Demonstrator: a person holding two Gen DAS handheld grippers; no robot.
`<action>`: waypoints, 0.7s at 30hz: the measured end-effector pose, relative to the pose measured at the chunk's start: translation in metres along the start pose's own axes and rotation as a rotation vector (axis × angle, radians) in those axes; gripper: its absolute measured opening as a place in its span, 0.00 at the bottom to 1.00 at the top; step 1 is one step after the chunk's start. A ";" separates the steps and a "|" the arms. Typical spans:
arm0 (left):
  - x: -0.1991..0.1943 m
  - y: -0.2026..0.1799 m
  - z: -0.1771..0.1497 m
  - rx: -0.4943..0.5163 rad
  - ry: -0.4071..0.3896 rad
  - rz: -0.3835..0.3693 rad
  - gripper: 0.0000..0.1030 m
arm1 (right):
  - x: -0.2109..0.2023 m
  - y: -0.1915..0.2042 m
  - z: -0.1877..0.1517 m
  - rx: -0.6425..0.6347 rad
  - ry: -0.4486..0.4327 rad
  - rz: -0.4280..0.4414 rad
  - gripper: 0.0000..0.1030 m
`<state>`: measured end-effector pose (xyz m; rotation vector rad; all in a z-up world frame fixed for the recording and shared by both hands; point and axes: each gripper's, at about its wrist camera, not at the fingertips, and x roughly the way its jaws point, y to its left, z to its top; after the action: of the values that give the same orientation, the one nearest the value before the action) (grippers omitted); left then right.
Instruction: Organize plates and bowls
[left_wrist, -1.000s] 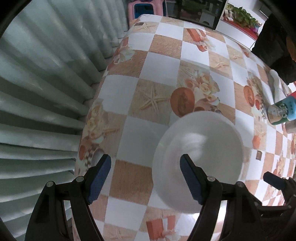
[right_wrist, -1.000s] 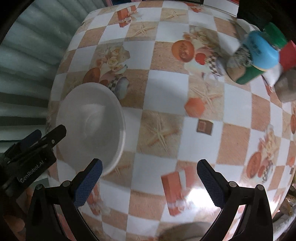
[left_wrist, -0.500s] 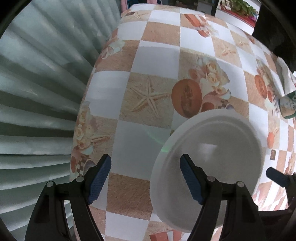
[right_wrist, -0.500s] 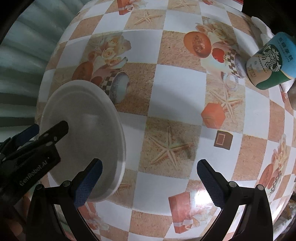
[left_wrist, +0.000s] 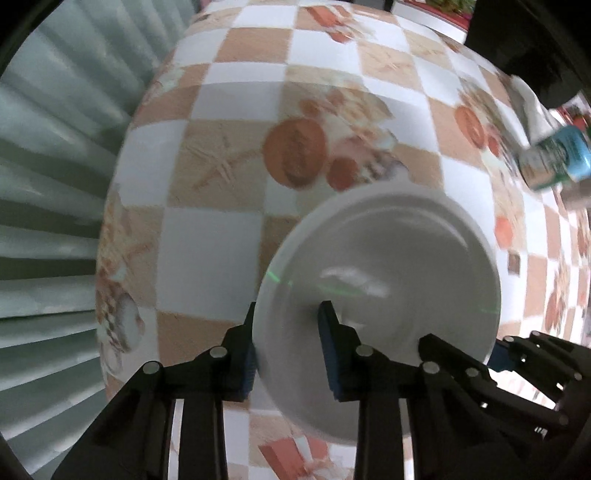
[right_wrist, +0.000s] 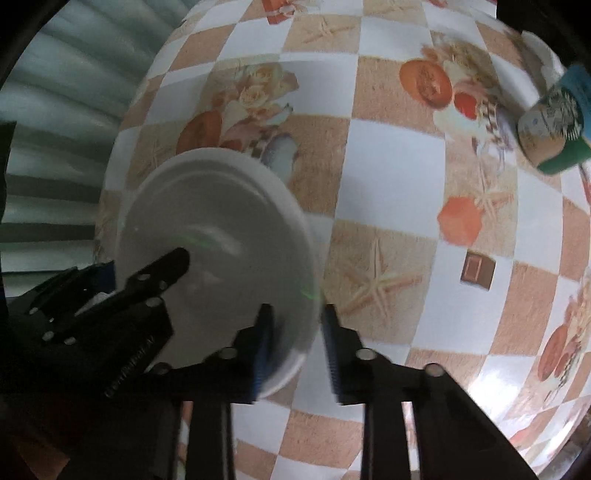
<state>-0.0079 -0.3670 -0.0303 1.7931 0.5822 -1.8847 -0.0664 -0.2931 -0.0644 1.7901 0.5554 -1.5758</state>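
plate (left_wrist: 399, 258) face-up, round, tilted; left hand-held gripper (left_wrist: 288, 347) and right hand-held gripper (right_wrist: 295, 343) clamp opposite rims.

One plate (left_wrist: 388, 266), two grippers, left (left_wrist: 288, 347) and right (right_wrist: 295, 343), one cup (right_wrist: 554, 122), one tabletop (right_wrist: 399, 166), one curtain (left_wrist: 55, 184).

White plate (right_wrist: 218, 236) clamped at opposite rims by right gripper (right_wrist: 295, 349) and left gripper (right_wrist: 140, 280), above checkered tablecloth (right_wrist: 391, 177).

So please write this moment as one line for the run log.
left gripper: shut on white plate rim | right gripper: shut on opposite rim | table: checkered cloth
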 end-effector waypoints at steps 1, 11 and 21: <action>-0.001 -0.003 -0.007 0.005 0.004 -0.003 0.30 | 0.001 0.000 -0.005 0.001 0.011 0.004 0.24; -0.006 -0.038 -0.092 0.035 0.041 -0.010 0.30 | 0.003 -0.010 -0.090 0.005 0.104 0.028 0.22; -0.062 -0.087 -0.153 0.101 -0.037 0.002 0.30 | -0.035 -0.012 -0.157 0.015 0.070 0.029 0.22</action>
<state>0.0635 -0.2028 0.0216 1.8158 0.4793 -1.9733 0.0269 -0.1671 -0.0266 1.8629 0.5494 -1.5062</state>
